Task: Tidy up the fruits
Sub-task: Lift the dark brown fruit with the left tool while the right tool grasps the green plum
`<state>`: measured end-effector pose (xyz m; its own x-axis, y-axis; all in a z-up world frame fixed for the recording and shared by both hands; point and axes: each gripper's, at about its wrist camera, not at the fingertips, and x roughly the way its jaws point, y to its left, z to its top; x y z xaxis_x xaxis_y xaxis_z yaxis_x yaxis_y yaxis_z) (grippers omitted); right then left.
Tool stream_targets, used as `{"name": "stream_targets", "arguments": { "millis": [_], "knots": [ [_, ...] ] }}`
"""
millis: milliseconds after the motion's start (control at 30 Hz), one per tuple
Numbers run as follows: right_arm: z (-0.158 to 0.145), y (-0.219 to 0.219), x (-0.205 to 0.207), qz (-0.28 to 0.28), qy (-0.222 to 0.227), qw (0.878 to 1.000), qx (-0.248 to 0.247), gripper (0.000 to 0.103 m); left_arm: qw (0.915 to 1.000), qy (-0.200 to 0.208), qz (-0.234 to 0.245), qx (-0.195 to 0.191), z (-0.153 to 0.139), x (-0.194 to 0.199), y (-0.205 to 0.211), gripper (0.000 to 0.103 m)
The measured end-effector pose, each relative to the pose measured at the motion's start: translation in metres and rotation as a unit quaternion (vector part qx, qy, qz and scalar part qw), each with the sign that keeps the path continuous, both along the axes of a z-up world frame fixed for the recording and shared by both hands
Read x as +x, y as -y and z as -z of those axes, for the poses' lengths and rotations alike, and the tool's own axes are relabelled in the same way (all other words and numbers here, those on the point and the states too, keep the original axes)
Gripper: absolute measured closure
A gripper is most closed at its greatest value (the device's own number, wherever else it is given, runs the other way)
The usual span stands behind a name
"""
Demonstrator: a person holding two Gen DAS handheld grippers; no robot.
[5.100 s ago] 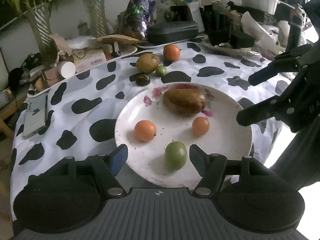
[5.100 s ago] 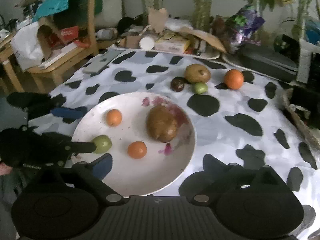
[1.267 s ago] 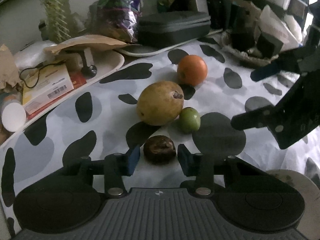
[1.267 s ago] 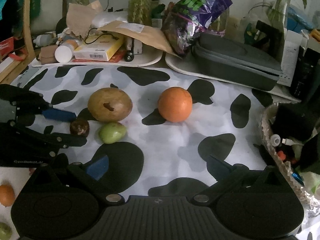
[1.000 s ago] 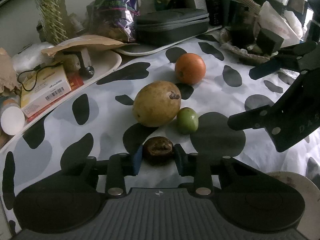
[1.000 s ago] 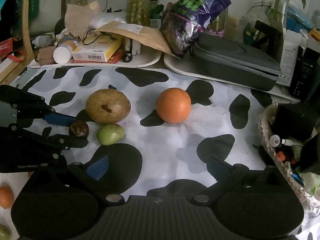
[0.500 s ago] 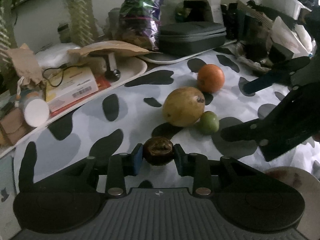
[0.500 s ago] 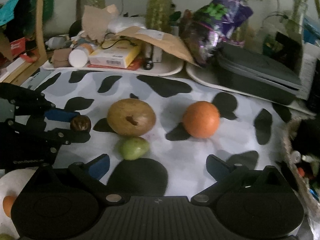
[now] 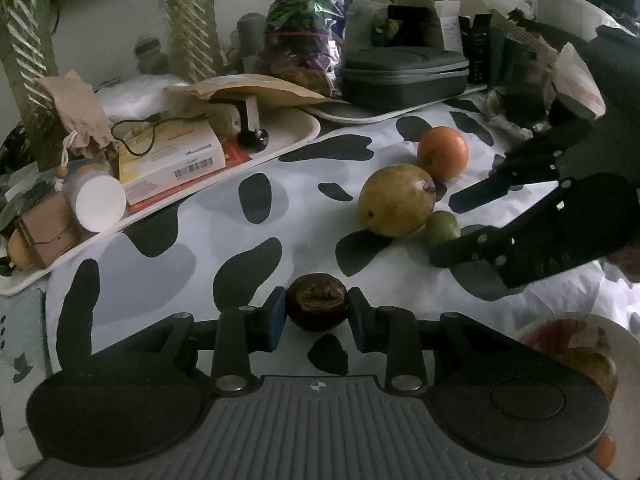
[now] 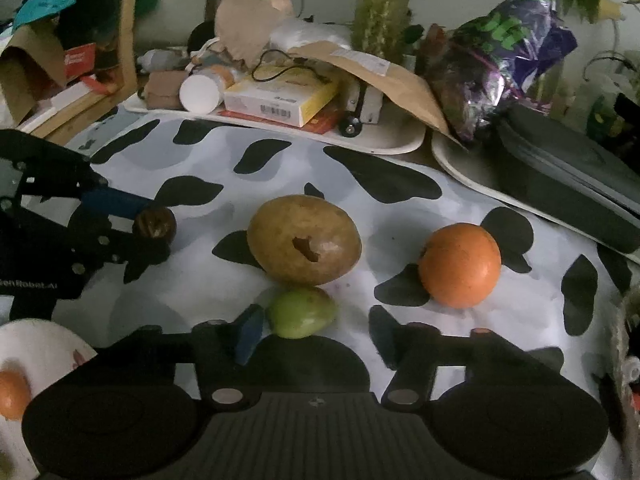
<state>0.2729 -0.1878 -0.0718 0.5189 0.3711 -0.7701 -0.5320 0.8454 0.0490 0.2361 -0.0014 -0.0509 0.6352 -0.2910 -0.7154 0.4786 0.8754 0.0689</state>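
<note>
Two grabs underway: left gripper (image 9: pixel 317 316) clamps dark fruit (image 9: pixel 317 307); right gripper (image 10: pixel 320 334), jaws just closing, half-narrowed, green fruit (image 10: pixel 302 312) between, untouched on one side. Next: pinch, carry to plate (image 9: pixel 624 344).

Cow-print cloth (image 9: pixel 168 256) spread over the surface. At eleven o'clock, a tray (image 10: pixel 392 142) heaped with a yellow box (image 10: pixel 280 98), white-capped bottle (image 10: pixel 199 94) and brown envelope (image 10: pixel 384 80). At one o'clock, a dark zip case (image 9: pixel 404 74) beside a purple bag (image 10: pixel 504 64).
</note>
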Motion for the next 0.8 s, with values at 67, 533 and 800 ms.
{"name": "stream_targets", "arguments": {
  "millis": [67, 533, 800],
  "knots": [
    [0.001, 0.002, 0.002, -0.006, -0.003, 1.0, 0.008, 0.05, 1.0, 0.0, 0.001, 0.0, 0.0, 0.0, 0.0, 0.071],
    [-0.002, 0.001, -0.003, -0.024, 0.001, 1.0, 0.004, 0.063, 1.0, 0.006, 0.004, -0.006, -0.003, -0.005, 0.0, 0.071],
    [-0.021, 0.002, -0.019, -0.023, 0.01, 1.0, 0.01, 0.063, 0.9997, 0.012, 0.0, -0.023, -0.01, -0.019, 0.001, 0.071]
  ]
}}
